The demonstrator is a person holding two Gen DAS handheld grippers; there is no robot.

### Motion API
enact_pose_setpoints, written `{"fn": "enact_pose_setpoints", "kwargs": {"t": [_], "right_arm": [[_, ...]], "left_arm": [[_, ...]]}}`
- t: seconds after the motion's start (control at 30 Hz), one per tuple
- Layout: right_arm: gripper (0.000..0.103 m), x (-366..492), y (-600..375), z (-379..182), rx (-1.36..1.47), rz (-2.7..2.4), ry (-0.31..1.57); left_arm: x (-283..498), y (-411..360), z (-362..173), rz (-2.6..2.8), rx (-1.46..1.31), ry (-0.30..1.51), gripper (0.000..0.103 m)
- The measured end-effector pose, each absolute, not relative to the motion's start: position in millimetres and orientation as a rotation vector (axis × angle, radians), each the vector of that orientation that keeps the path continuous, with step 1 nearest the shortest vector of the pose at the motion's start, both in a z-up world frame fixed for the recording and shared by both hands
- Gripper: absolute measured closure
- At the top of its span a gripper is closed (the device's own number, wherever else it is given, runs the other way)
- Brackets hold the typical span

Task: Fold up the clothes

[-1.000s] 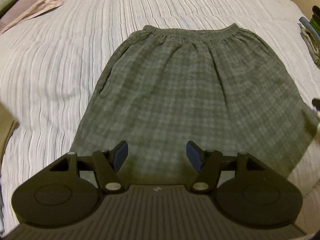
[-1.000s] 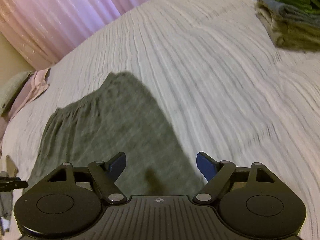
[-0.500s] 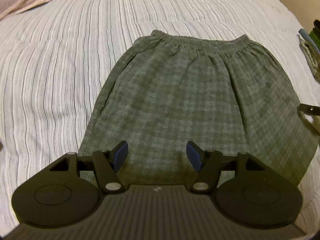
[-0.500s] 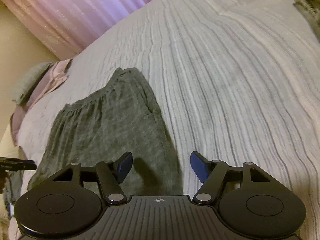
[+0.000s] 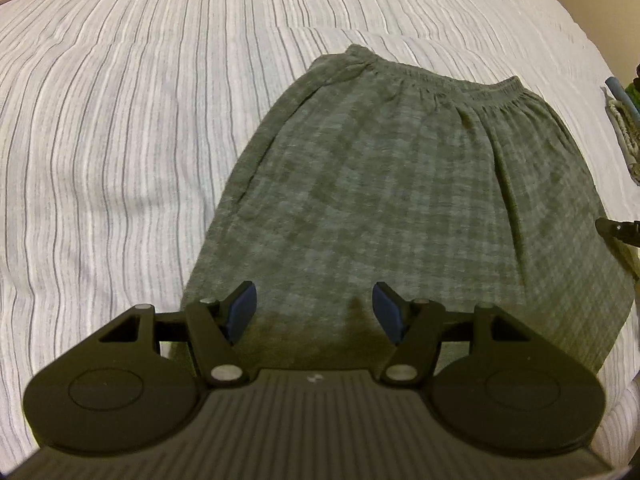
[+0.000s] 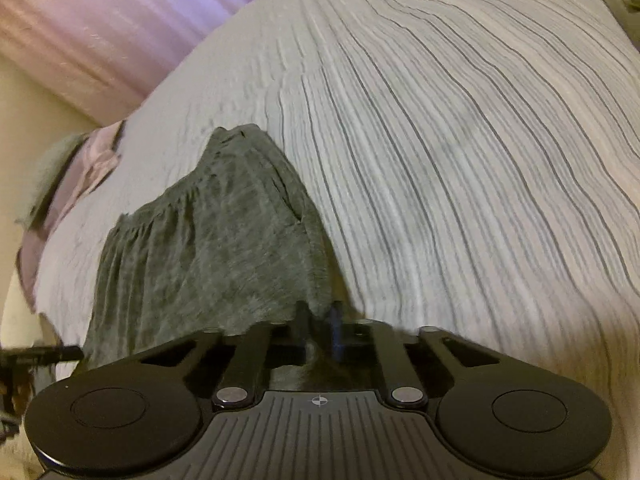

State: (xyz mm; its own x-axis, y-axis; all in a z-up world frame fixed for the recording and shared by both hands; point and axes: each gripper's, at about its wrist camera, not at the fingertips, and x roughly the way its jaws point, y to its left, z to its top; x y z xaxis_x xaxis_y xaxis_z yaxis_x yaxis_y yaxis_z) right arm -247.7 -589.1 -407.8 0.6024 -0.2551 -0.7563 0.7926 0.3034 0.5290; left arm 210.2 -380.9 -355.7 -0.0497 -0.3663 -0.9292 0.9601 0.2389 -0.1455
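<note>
Grey checked shorts [image 5: 400,200] lie flat on the bed, elastic waistband at the far end and hem toward me. Above the hem's left part my left gripper [image 5: 314,312] hovers open, its blue pads wide apart with only cloth beneath. In the right wrist view the shorts [image 6: 208,248] stretch away to the left. My right gripper [image 6: 320,330] is shut on their near right corner, with grey fabric pinched between the fingers. The right gripper's tip [image 5: 618,228] shows at the right edge of the left wrist view.
A white bedspread with thin dark stripes [image 5: 120,140] covers the bed all around. Pink and grey cloth [image 6: 68,184] lies at the far left by a pink curtain [image 6: 100,20]. Folded clothes [image 5: 624,120] sit at the right edge.
My right gripper dropped to the shorts' near right corner and shut on it. The left gripper drifted left along the hem and stayed open.
</note>
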Motion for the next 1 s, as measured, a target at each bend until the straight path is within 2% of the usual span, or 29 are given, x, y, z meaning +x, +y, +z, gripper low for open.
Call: {"fn": "enact_pose_setpoints", "kwargs": {"t": [0.17,0.4,0.57,0.7,0.73,0.8,0.83,0.9,1.0], "right_arm": [[0.101,-194,-561,-360,0.942,-1.014,0.72],[0.101,-33,-479,-291,0.505,-1.101,0.795],[0.101,91,-417,-279,0.363,-0.97,0.8],[0.1,169,-374,-304,0.343,-0.855,0.83],[0.096,183,-365,-316,0.352,-0.83,0.853],[0.022,202,-351,-342,0.406,-0.794,0.912],[0.017,207,-343,-349,0.426,-0.785,0.911],[0.017,196,-325,-351,0.471,-0.786,0.863],[0.017,155,-304,-352,0.654,-0.804,0.784]], "left_arm": [[226,-370,-352,-1.244,0.688,1.127,0.042],[263,-343,-335,-1.265,0.639,1.13,0.043],[304,-307,-323,-1.248,0.584,1.146,0.042],[338,-274,-323,-1.212,0.552,1.175,0.043],[345,-266,-325,-1.197,0.551,1.187,0.043],[355,-253,-329,-1.174,0.549,1.202,0.044],[358,-247,-330,-1.169,0.545,1.207,0.044],[362,-239,-331,-1.17,0.532,1.214,0.044],[362,-233,-334,-1.19,0.503,1.249,0.052]]}}
